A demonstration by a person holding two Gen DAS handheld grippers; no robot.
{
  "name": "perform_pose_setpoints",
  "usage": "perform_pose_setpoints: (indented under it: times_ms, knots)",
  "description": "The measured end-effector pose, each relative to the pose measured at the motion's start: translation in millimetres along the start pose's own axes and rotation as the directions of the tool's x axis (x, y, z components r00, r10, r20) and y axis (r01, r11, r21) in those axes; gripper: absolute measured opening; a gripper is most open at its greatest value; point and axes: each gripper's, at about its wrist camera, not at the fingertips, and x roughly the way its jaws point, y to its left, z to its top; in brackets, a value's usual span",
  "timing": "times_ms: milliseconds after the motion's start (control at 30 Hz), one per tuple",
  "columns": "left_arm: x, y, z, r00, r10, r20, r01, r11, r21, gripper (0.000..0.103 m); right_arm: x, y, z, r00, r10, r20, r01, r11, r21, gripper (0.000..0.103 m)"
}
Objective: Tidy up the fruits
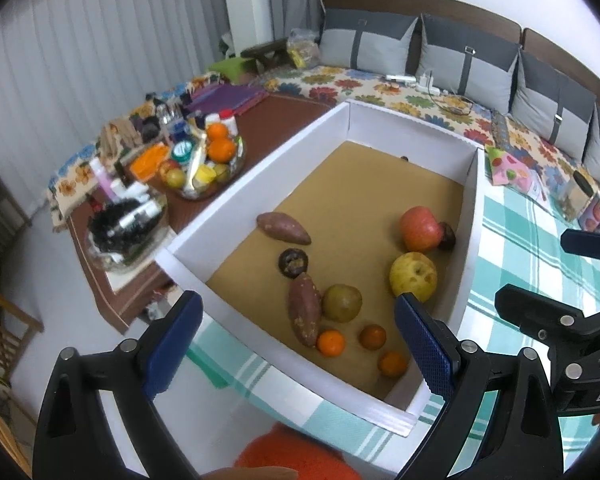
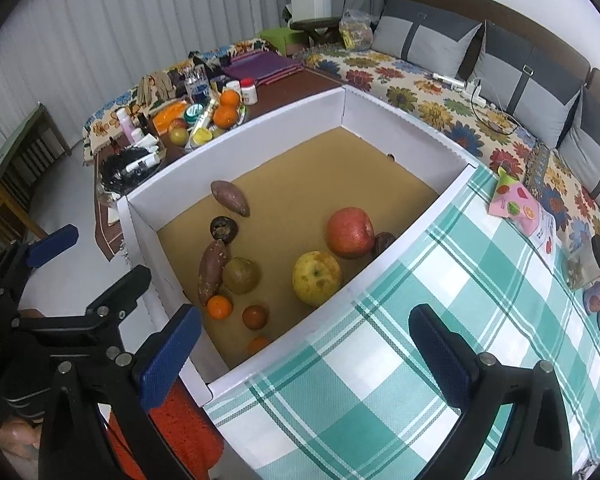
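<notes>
Both grippers are wide open with nothing between the fingers. My left gripper (image 1: 296,344) tilts down over the near left corner of the white box (image 1: 260,168), and my right gripper (image 2: 304,350) points down over the box's near right wall and the green checked cloth (image 2: 400,360).

All the fruit is lying loose on the brown bottom of the box. Closest to the left gripper are three small oranges: one (image 1: 331,343) touching the end of a sweet potato (image 1: 305,308), a darker one (image 1: 373,337) beside it, and a third (image 1: 393,363) just by my right finger. A brownish pear (image 1: 342,303) sits against that sweet potato. Farther in, there's a yellow apple (image 1: 413,277) and a red apple (image 1: 420,228) near the right wall, with a dark round fruit (image 1: 447,235) tucked against the red one. Another dark round fruit (image 1: 293,263) and a second sweet potato (image 1: 284,228) lie toward the left wall.
</notes>
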Motion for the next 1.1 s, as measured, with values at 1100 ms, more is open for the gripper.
perform_pose_setpoints:
  times_ms: [1100]
  knots:
    - [12, 28, 26, 0.998, 0.006, -0.068, -0.010, 0.997, -0.070, 0.098, 9, 12, 35, 0.999, 0.028, -0.037, -0.028, 1.000, 0.001, 0.103]
